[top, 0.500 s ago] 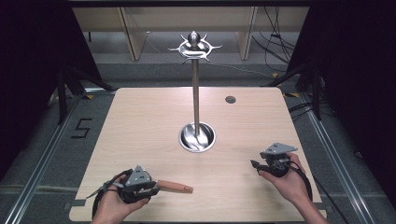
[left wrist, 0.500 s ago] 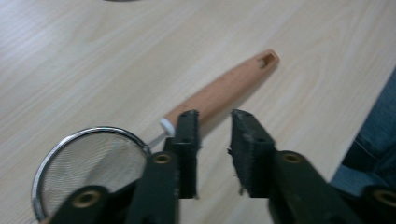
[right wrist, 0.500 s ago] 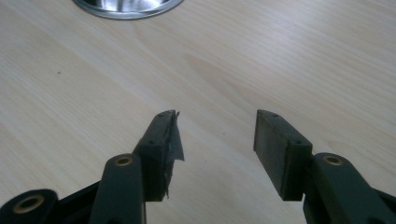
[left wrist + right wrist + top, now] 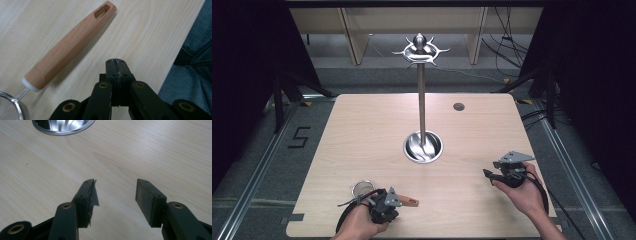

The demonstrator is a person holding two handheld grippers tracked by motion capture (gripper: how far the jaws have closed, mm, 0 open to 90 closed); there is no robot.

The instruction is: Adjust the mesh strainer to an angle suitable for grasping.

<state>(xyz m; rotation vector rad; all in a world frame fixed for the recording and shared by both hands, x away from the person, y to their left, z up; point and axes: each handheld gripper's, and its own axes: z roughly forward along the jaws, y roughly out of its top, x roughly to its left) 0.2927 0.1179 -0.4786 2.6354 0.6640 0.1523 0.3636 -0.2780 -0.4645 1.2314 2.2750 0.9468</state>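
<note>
Table (image 4: pixel 362 125): light wood, small dark hole near the far right corner. Stand (image 4: pixel 422 100): metal pole upright from a round dish base at table centre, ring of hooks at the top, nothing hanging on them. Strainer (image 4: pixel 362 190): lies flat at the near left edge, mesh bowl to the left, wooden handle (image 4: pixel 70 46) pointing right, slotted hole at its free end, white collar where the wire neck meets the wood. Left gripper (image 4: pixel 384 207): over the near edge just beside the handle, jaws clenched pad to pad with nothing between them; in the left gripper view the tips sit clear of the handle, not touching it. Right gripper (image 4: pixel 492 175): near right of the table, well apart from the strainer, jaws released and wide, bare wood between the pads; the stand's base shows beyond them in the right gripper view.
</note>
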